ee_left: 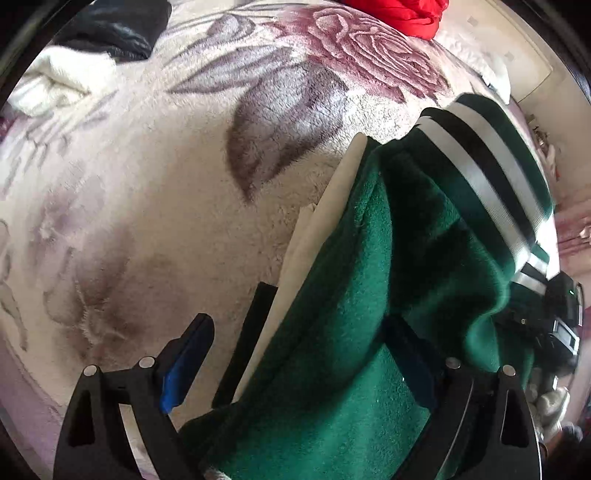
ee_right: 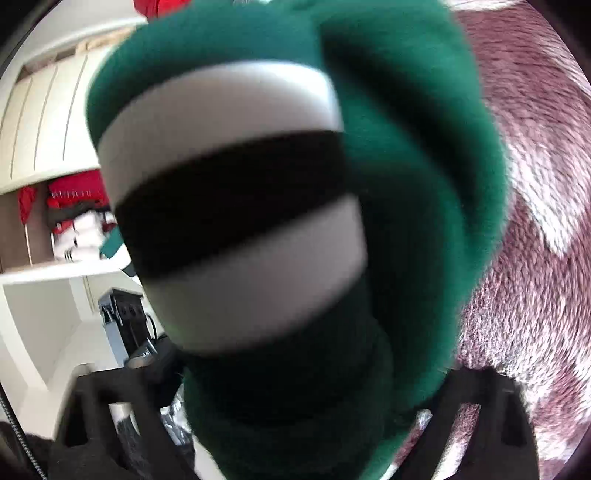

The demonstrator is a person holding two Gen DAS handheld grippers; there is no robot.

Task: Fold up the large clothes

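A dark green fleece garment (ee_left: pixel 351 314) with a white and black striped band (ee_left: pixel 491 173) and a cream lining lies bunched on the bed at the right. My left gripper (ee_left: pixel 295 328) points down over it and stands open. Its blue-padded left finger (ee_left: pixel 184 362) is clear of the cloth, and the right finger is partly under a green fold. In the right wrist view the same garment (ee_right: pixel 406 184) and its striped band (ee_right: pixel 236 206) fill the blurred picture. The cloth is bunched between the jaws of my right gripper (ee_right: pixel 295 387), whose fingertips are hidden. That gripper (ee_left: pixel 554 321) also shows at the garment's right end.
The bed is covered by a cream plush blanket (ee_left: pixel 147 192) with purple flowers. A red garment (ee_left: pixel 402 14), a black one (ee_left: pixel 118 29) and a white cloth (ee_left: pixel 55 81) lie along its far side. A white cupboard (ee_right: pixel 44 122) and shelves with red items (ee_right: pixel 74 206) stand beyond.
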